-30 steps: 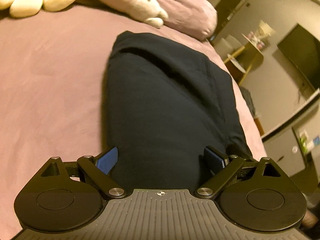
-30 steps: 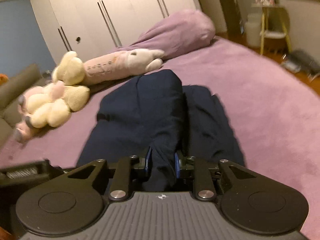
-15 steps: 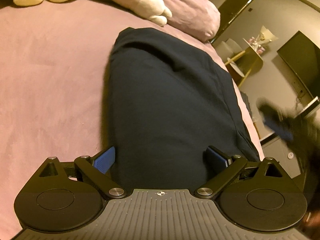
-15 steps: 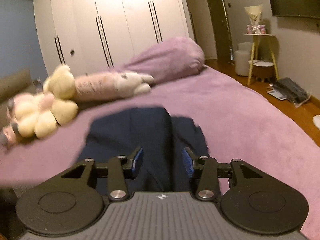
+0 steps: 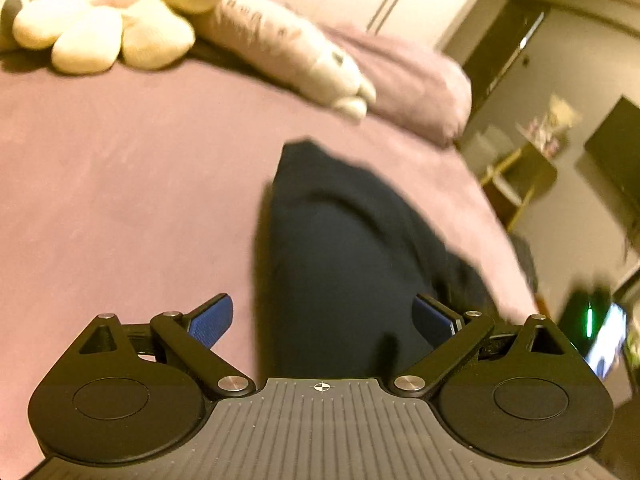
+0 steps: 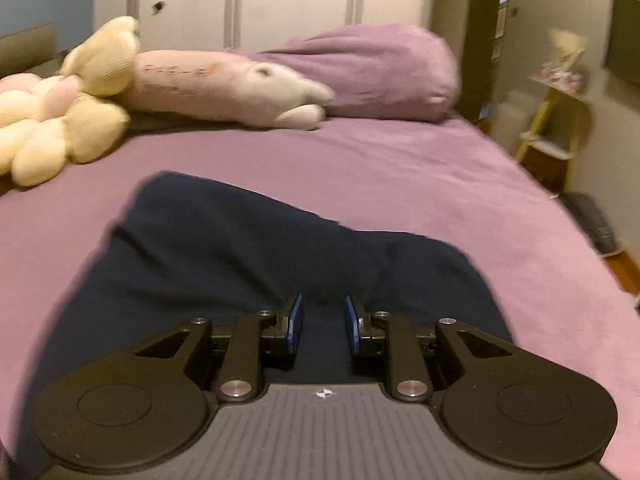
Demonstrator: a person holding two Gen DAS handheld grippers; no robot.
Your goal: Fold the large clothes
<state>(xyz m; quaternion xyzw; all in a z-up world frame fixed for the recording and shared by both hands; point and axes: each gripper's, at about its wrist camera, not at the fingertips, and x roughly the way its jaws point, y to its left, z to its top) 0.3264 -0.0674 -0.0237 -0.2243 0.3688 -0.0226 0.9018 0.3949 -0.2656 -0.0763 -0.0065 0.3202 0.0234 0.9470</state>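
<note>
Bed (image 6: pixel 420 184): wide bare sheet around the garment (image 6: pixel 224 264), which lies mid-bed, partly folded; the bed's right edge is nearer it, plush toys (image 6: pixel 60 120) beyond it. Risk: fold could slump if regripped off-edge. Left gripper (image 5: pixel 322 316) wide open, empty; right gripper (image 6: pixel 322 318) part-open, empty, over garment.

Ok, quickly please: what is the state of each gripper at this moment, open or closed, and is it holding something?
Left gripper: open wide, holding nothing, above the dark garment.
Right gripper: open, holding nothing, above the same garment.
</note>
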